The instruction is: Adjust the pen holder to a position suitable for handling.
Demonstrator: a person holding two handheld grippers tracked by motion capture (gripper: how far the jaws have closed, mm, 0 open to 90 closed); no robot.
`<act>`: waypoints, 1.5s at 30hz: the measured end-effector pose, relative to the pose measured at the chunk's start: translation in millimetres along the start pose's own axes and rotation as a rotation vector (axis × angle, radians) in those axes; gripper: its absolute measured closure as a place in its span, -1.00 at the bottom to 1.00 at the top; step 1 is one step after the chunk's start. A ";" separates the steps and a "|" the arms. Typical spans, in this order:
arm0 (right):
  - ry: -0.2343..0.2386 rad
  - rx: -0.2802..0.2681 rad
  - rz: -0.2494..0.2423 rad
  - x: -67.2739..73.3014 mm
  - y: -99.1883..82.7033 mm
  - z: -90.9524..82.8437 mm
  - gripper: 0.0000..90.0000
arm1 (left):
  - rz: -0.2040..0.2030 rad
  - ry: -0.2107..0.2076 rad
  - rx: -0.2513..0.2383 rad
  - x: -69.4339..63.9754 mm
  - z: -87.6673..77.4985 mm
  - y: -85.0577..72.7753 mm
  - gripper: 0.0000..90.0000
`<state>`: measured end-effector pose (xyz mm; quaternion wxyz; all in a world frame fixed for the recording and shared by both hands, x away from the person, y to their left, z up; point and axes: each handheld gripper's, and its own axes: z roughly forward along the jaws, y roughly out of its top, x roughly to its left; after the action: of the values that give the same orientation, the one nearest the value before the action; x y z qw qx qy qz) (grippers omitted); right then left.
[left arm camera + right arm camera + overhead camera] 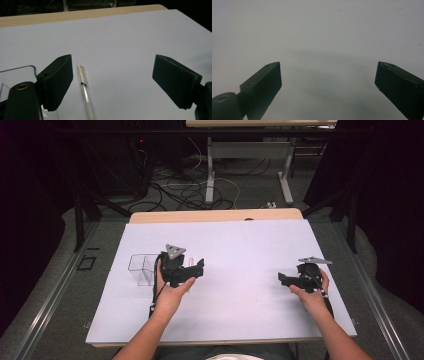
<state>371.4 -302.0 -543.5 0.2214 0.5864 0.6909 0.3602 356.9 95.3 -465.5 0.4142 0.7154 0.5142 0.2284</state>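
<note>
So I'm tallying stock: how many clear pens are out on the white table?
1. The clear pen lies flat on the white table, between the open jaws of the left claw, beside the clear box. The box may hide others.

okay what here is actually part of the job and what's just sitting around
Part of the job:
- left tool, open
- clear pen lying on the white sheet between its jaws
- clear box beside it

Just there:
- right tool, open over bare sheet
- cables on the floor
- far table legs

Pen [83,83] lies on table [240,245] (beside box [141,268]).
</note>
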 end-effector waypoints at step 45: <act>0.035 0.026 -0.034 7.1 -1.8 5.1 -0.85 | -0.114 0.140 0.251 7.8 67.0 -44.9 0.28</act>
<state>372.5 -294.0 -547.3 0.2080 0.5709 0.7092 0.3576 385.7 84.2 -540.5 0.2971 0.7134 0.6063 0.1877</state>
